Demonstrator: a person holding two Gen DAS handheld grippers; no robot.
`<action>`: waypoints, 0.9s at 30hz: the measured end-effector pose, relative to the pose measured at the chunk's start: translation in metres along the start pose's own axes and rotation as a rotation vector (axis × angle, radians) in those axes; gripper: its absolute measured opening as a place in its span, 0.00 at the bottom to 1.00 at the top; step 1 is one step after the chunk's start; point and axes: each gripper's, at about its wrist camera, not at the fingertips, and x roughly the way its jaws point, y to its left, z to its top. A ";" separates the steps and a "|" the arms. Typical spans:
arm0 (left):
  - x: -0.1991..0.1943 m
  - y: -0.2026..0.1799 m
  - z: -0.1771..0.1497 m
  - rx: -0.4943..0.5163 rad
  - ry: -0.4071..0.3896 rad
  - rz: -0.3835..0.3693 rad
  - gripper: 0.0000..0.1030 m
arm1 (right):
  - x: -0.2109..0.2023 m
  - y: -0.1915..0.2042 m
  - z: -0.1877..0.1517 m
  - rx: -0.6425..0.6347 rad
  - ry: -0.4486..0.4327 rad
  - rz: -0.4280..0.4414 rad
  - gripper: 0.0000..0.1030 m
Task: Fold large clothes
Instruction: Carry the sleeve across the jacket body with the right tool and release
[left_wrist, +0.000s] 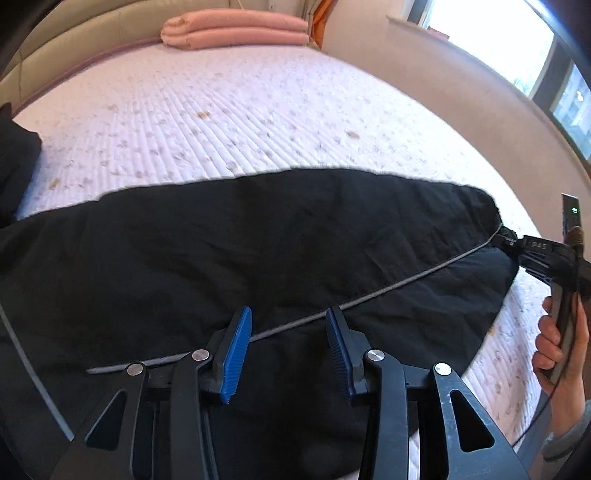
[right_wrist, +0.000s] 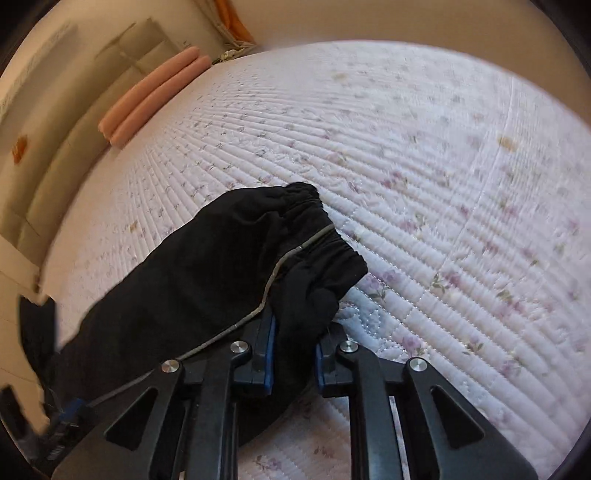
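Note:
A large black garment (left_wrist: 258, 251) with a thin grey piping line lies stretched across the quilted bed. My left gripper (left_wrist: 288, 328) hovers open just above its near part, blue pads apart, holding nothing. My right gripper (right_wrist: 293, 354) is shut on the garment's elastic-cuffed end (right_wrist: 310, 236), with black cloth bunched between the blue pads. In the left wrist view the right gripper (left_wrist: 517, 251) shows at the far right, clamped on the garment's tip, with the hand holding it below.
The bed has a white floral quilt (left_wrist: 229, 110) (right_wrist: 443, 184). A folded pink blanket (left_wrist: 236, 31) (right_wrist: 147, 99) lies at the headboard. More black cloth (left_wrist: 14, 155) sits at the left edge. A window (left_wrist: 517, 55) is at the right.

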 end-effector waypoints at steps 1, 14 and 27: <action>-0.013 0.005 -0.004 -0.001 -0.021 -0.003 0.42 | -0.006 0.008 0.000 -0.030 -0.010 -0.016 0.17; -0.172 0.104 -0.088 -0.069 -0.118 0.266 0.42 | -0.104 0.184 -0.053 -0.482 -0.143 -0.090 0.16; -0.291 0.221 -0.202 -0.312 -0.177 0.409 0.42 | -0.125 0.442 -0.236 -0.913 -0.113 0.102 0.16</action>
